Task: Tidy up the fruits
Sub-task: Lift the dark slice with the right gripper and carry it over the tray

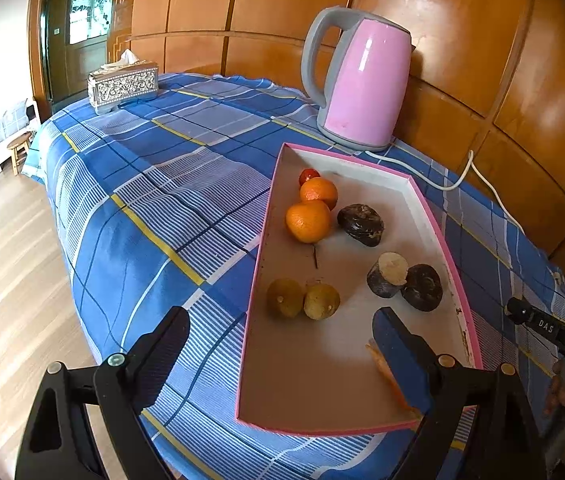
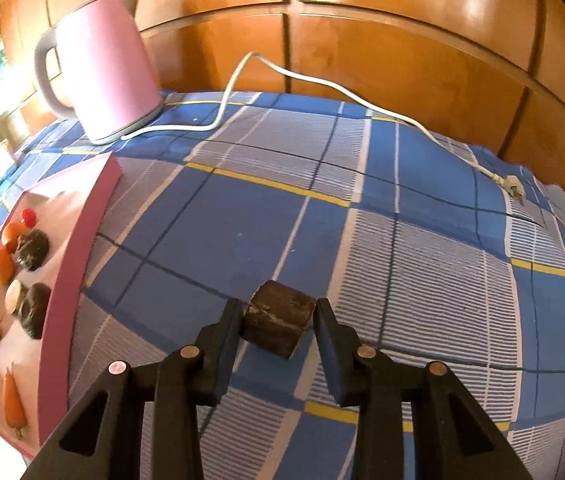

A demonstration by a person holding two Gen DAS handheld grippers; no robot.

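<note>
Between my right fingers (image 2: 278, 320) sits a dark brown cut chunk (image 2: 278, 325), lying on the blue checked cloth (image 2: 422, 272) of the worktop; the left finger (image 2: 224, 336) touches its side and the right one stands just at its other edge, so I grip this chunk, which is still down on the cloth, outside the tray; the pink-edged tray (image 2: 78, 280) lies to the left in this view, well apart from the chunk.

My left fingers (image 1: 282, 344) are spread wide and hold nothing; one finger (image 1: 162, 356) hangs over the cloth beside the tray, the other is over the near corner of the tray (image 1: 258, 280), and an orange carrot piece (image 1: 390, 380) shows partly behind it.

Inside the tray I see two oranges (image 1: 308, 220) touching each other, with a small red fruit (image 1: 308, 176) just behind them; a dark wrinkled fruit (image 1: 360, 224) is near the oranges; two yellow-green round fruits (image 1: 302, 300) lie side by side, closer to me; a dark piece with a pale cut face (image 1: 388, 274) touches another dark piece (image 1: 422, 287) near the right wall.

Behind the tray stands a pink kettle (image 1: 362, 80) with a grey handle; its white cord (image 2: 322, 84) runs over the cloth, the plug lying loose; a patterned tissue box (image 1: 122, 86) is at the far corner; wooden panels (image 1: 482, 40) are behind.
</note>
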